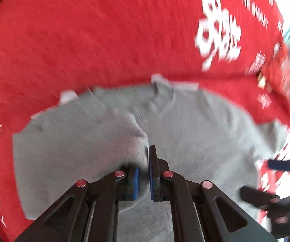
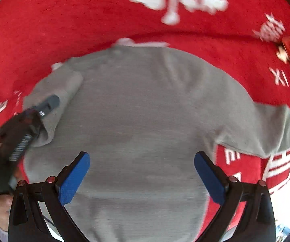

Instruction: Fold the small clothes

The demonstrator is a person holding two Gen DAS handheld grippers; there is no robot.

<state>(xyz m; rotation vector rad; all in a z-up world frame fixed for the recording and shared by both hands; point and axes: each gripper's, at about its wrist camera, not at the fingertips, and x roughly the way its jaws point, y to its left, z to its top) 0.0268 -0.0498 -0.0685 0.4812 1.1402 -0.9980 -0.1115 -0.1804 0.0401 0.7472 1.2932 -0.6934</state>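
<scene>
The left gripper [image 1: 147,173], apparently pinching the grey sweater's [image 2: 145,111] sleeve, folded it inward; the right gripper [image 2: 141,178] gaped empty, needing the other sleeve.

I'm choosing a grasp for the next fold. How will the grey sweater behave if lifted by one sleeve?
Likely floppy: the grey sweater lies limp on the red cloth, and its folded sleeve bunches at the left hand-held gripper. Probably light; knit fabric should resist slipping. The body would likely drag and drape.
</scene>
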